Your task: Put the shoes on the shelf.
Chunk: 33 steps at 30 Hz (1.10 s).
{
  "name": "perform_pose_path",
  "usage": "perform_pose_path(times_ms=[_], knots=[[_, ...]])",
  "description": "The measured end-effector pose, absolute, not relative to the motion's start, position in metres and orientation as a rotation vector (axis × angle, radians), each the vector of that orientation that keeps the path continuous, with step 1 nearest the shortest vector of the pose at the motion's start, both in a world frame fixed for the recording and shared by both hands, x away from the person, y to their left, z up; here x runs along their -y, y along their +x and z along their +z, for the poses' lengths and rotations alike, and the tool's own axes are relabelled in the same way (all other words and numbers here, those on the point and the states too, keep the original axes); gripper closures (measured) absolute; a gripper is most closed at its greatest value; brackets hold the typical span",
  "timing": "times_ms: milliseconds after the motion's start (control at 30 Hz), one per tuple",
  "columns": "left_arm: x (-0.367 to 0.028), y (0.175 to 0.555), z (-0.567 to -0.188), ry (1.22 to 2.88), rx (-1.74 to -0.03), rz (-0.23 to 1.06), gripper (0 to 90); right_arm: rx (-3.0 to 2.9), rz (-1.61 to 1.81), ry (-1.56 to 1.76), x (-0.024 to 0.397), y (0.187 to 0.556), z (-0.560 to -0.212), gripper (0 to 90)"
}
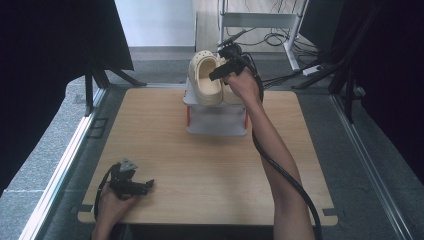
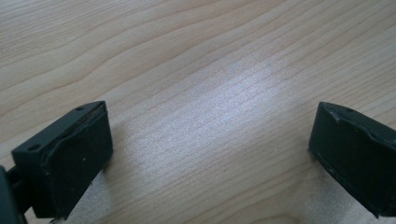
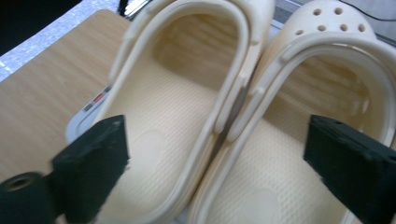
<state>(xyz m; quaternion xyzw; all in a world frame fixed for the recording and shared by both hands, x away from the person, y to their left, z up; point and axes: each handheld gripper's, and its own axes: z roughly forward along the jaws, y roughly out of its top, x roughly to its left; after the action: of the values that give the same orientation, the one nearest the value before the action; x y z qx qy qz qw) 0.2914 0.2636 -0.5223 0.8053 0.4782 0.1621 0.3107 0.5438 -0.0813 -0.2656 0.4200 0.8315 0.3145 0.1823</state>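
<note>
On the wooden table (image 1: 200, 165), far edge, a white box (image 1: 217, 120) carries two cream foam clogs (image 3: 187, 140) side by side, touching. Likely light, flexible, slightly grippy; pinch the paired inner walls. Right gripper (image 3: 217, 154) wide open, straddling those walls, empty. Left gripper (image 2: 210, 154) open, empty, near corner.

black tool (image 1: 134, 186) jaws, thick black cable (image 1: 285, 172), bare forearms.
</note>
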Motion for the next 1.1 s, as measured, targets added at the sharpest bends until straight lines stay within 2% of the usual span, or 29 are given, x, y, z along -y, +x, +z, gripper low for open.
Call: perform_pose_path(times_ms=[67,567,1100], knots=[[-0.264,0.291,-0.522,2.126,-1.263,0.428,0.0,-2.360,0.897,1.150,0.082,0.536,-0.265,0.0],[-0.264,0.291,-0.522,2.127,-1.262,0.426,0.0,-2.429,0.925,1.020,0.103,0.495,-0.268,0.0],[-0.263,0.292,-0.523,2.123,-1.263,0.432,0.0,-2.455,0.994,0.975,0.146,0.450,-0.284,0.0]])
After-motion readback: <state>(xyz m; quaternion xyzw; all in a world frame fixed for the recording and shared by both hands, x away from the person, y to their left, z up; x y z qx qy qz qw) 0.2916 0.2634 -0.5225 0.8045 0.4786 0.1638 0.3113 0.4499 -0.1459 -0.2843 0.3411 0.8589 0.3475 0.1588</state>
